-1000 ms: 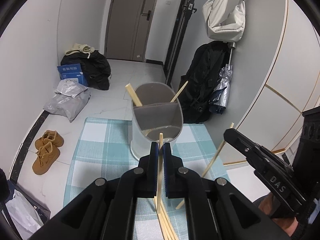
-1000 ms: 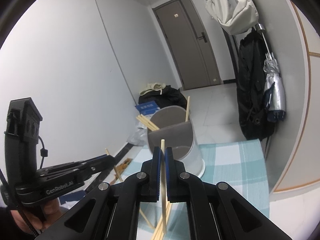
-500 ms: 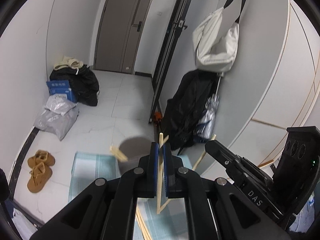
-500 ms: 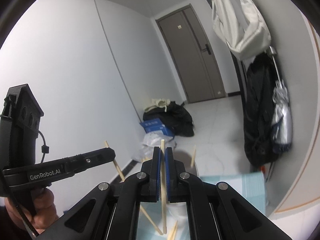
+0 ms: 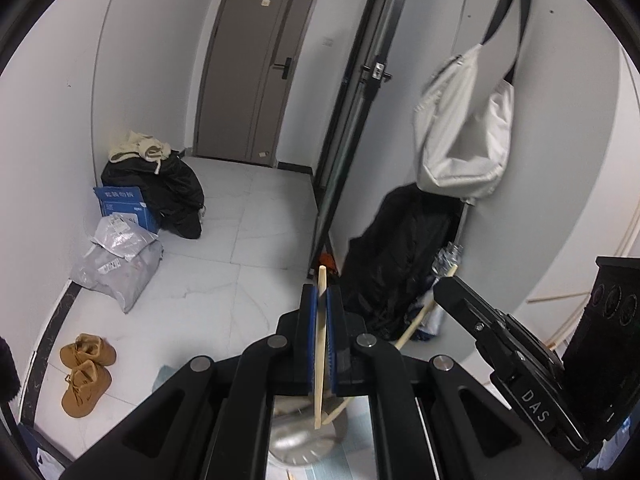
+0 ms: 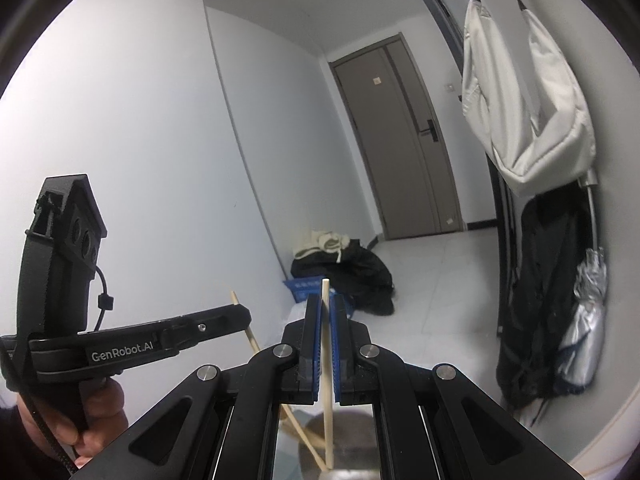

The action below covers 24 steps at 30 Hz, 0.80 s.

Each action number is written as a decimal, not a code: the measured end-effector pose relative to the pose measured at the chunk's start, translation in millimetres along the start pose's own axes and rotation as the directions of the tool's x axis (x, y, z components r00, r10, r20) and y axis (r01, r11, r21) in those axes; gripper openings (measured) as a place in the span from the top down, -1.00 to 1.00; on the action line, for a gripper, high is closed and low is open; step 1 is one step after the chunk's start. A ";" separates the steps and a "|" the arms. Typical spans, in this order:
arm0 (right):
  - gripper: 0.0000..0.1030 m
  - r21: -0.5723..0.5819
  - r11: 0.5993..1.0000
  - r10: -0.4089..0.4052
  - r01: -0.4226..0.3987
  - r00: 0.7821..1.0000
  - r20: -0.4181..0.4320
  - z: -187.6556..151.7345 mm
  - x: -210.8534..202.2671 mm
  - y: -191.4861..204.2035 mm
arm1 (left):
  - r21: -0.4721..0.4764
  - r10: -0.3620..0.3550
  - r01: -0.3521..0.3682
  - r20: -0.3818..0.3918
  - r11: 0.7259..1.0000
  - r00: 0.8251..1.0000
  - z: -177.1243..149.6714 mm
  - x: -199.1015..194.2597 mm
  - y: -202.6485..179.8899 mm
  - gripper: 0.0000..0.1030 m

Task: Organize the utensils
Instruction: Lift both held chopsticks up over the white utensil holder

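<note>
In the left wrist view my left gripper is shut on a pale wooden chopstick that stands nearly upright between the blue pads. Its lower end hangs above the grey utensil holder, which shows only between the gripper arms. To the right, my right gripper clamps a second chopstick, which slants. In the right wrist view that right gripper is shut on its upright chopstick above the holder. The left gripper, held by a hand, grips its slanting chopstick.
A teal checked cloth lies under the holder. On the floor are tan shoes, grey parcel bags, a blue box and dark clothing. A white bag, a black coat and a silver umbrella hang at right.
Both grippers have risen, each with its chopstick still clamped. The holder and cloth have slid from mid-frame down to the bottom edge of both views.
</note>
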State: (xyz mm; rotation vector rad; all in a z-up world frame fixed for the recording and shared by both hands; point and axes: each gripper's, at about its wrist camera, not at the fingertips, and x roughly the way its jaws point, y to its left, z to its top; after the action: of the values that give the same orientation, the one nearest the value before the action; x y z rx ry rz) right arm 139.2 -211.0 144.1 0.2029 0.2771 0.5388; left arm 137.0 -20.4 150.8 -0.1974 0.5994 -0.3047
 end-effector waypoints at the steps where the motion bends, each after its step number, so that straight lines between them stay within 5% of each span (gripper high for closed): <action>1: 0.93 0.000 1.000 -0.003 0.003 1.000 -0.001 1.6 6.2 -1.7 | 0.001 0.009 -0.009 0.003 1.000 1.000 1.2 3.6 3.4 0.99; 6: 0.93 -0.008 1.000 -0.016 0.016 1.000 -0.011 3.4 31.9 -9.5 | 0.017 0.049 -0.049 0.022 0.999 0.999 0.0 21.5 15.2 0.99; 24: 0.93 -0.026 0.998 -0.051 0.049 0.995 -0.084 -27.2 64.1 -26.5 | 0.046 0.025 -0.025 -0.007 0.999 1.000 -26.9 44.0 25.9 0.99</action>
State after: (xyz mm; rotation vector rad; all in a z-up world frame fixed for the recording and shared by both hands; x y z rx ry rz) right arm 196.1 -196.1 98.3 0.1500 0.3568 0.5010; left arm 161.7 -13.5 99.1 -0.1449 0.6011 -0.2945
